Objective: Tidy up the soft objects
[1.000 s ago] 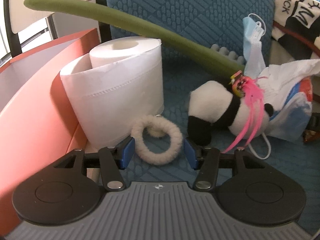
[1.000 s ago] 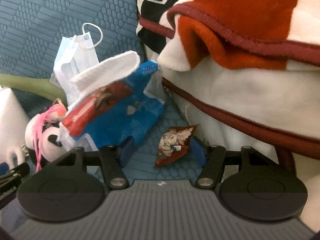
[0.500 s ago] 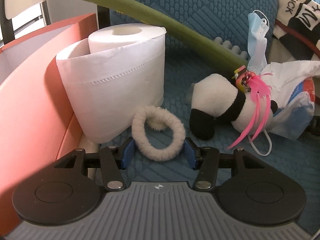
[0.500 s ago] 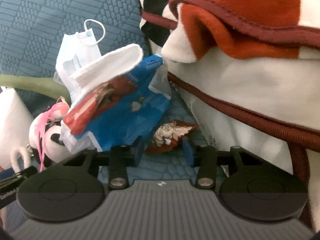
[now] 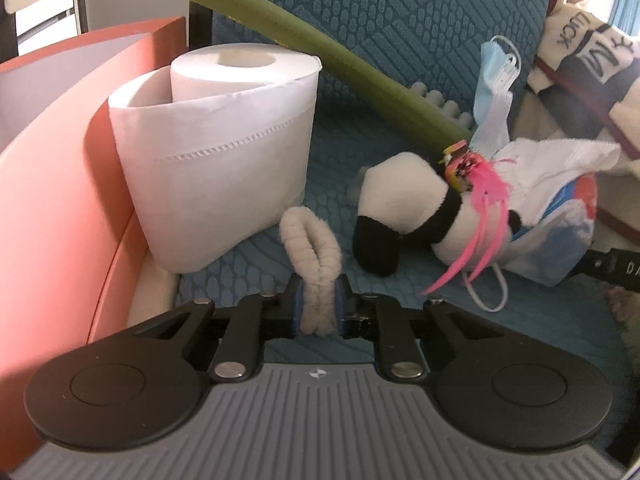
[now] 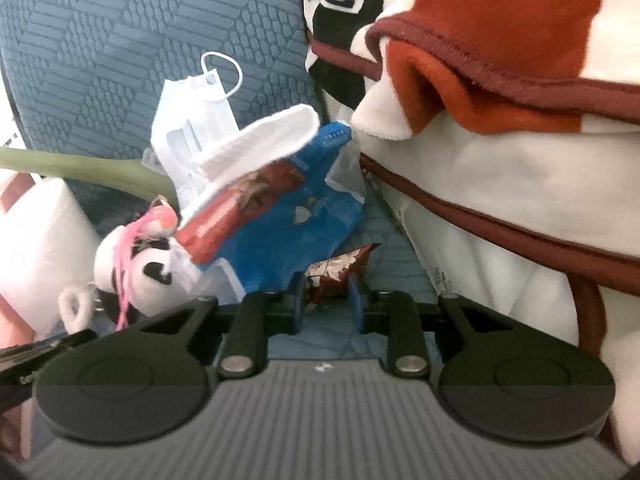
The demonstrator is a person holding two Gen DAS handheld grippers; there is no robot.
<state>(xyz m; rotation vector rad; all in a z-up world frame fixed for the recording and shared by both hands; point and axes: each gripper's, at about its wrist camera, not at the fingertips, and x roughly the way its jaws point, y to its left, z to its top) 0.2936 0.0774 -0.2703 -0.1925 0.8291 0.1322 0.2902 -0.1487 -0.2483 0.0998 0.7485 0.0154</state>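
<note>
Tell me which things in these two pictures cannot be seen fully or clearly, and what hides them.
- Snack wrapper, right wrist view: its lower part is behind the closing right gripper.
- Panda toy, left wrist view: its face is turned away, behind pink feathers.
- Blanket, right wrist view: cut off by the picture edge.
- Orange box, left wrist view: its inside is out of the frame.
</note>
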